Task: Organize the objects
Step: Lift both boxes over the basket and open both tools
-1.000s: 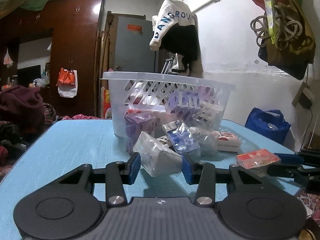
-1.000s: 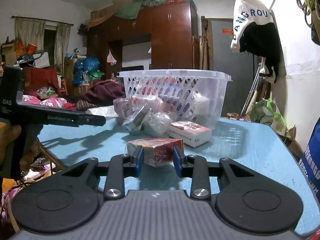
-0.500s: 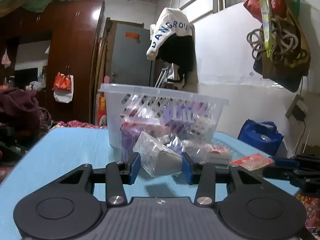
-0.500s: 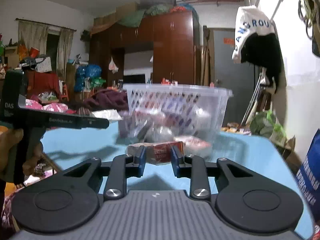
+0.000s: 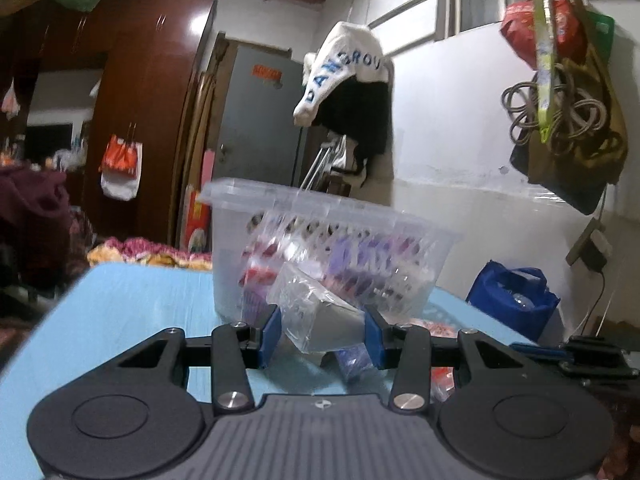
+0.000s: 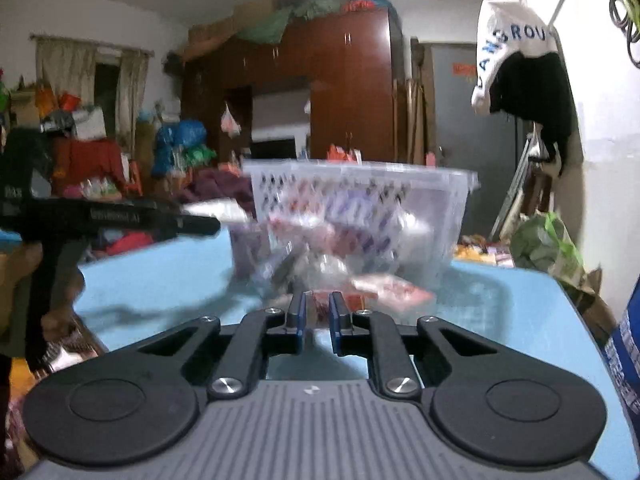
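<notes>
Two hand-held grippers work over a light-blue table (image 5: 132, 304) in a crowded room, each with a packet in its blue-padded jaws. The left gripper (image 5: 322, 330) is clamped on a crinkled clear-plastic packet with a grey-white item inside (image 5: 320, 314); both pads press its sides and the packet tilts, clear of the tabletop, in front of the translucent white plastic basket with a slotted wall (image 5: 320, 240). That basket stands toward the table's far edge and holds purple and red packets, seen blurred through its wall.

The right gripper (image 6: 318, 316) has its jaws drawn close together on a small red-printed packet (image 6: 320, 306) — only a thin strip of it shows between the pads, just above the table. Ahead of it, between the gripper and the basket (image 6: 360, 200), a loose heap of clear-wrapped packets (image 6: 320, 268) and a red-and-white wrapped packet (image 6: 384, 286) lie on the table against the basket's near wall.

In the right wrist view the left tool's black body reaches in from the left edge, a hand (image 6: 24, 280) wrapped round its handle. A white and black garment with blue lettering (image 5: 348, 92) hangs from a rail on the white wall behind the table — a dark red wooden wardrobe (image 6: 340, 92) fills the back of the room, and a blue bag (image 5: 516, 300) sits by the table's far right corner.
</notes>
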The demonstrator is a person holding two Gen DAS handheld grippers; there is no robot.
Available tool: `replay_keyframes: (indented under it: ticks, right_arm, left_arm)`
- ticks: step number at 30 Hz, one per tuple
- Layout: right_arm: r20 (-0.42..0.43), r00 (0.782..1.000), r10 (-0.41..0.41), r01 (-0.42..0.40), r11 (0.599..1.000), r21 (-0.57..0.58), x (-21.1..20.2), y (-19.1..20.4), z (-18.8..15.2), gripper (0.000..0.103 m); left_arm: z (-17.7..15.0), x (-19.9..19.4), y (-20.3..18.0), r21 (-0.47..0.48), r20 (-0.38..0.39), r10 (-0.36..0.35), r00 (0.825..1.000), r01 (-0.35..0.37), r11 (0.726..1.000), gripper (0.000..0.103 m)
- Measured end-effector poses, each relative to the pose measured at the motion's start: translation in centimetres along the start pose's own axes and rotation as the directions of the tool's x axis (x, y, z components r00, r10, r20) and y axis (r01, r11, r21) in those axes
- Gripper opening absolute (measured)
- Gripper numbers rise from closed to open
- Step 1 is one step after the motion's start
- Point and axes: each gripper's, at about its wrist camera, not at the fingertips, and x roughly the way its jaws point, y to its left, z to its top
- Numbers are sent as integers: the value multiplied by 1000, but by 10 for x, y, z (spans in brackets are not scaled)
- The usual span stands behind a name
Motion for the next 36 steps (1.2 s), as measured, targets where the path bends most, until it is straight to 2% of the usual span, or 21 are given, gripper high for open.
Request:
replay_keyframes:
  ticks: [1,2,4,8,11,15,16,18,19,23,27,29,32,34,36]
  right_arm:
    - [-14,1000,-4,4,1000,0,3,1,-2,23]
    - [-12,1000,-9,9,1000,9,5,1,-4,36]
    - [-6,1000,-5,5,999,31,7,-2,-5,50]
    - [-65,998,-18,20,999,32,20,2,-6,74]
    - [-123,992,-33,37,999,29,31,8,0,85]
    - [-203,978,-46,54,998,31,45,20,7,93]
    - [-216,975,-49,55,998,21,47,24,7,93]
    - [-221,973,-74,73,997,-12,47,31,6,77]
    - [-208,976,-69,70,998,-3,45,30,5,72]
    - [-120,990,-80,82,996,19,23,23,6,71]
    - [-41,997,-66,67,997,23,0,18,28,71]
    - [19,997,-73,72,997,31,-7,13,51,71]
    - [91,992,-85,81,996,40,0,-4,97,71]
    - [87,986,-141,140,990,27,21,-15,122,71]
    - [61,988,-145,144,989,17,48,-28,140,71]
  left_arm:
    - [-1,1,1,-7,1,2,1000,-2,1000,48]
    - [-2,0,2,-9,3,5,1000,-5,1000,48]
    - [-2,-1,1,-3,5,4,1000,-4,1000,48]
    - [-3,-3,1,-2,7,1,1000,-1,1000,48]
    - [-4,-4,1,-1,8,-3,1000,3,1000,48]
    - [-6,-4,0,4,8,-6,1000,6,1000,48]
    - [-7,-4,0,4,7,-7,1000,7,1000,48]
    - [-8,-3,0,0,3,-10,1000,10,1000,48]
    - [-8,-3,0,-2,4,-12,1000,12,1000,48]
    - [-8,-11,0,14,55,-21,998,20,1000,47]
    - [-1,-18,-2,12,111,-23,994,22,1000,47]
    - [12,-19,-4,21,131,-33,991,31,999,47]
    - [50,-11,-10,37,177,-52,983,46,998,47]
    - [75,3,-16,42,183,-54,982,47,998,47]
    - [100,29,-20,47,158,-38,987,31,998,47]
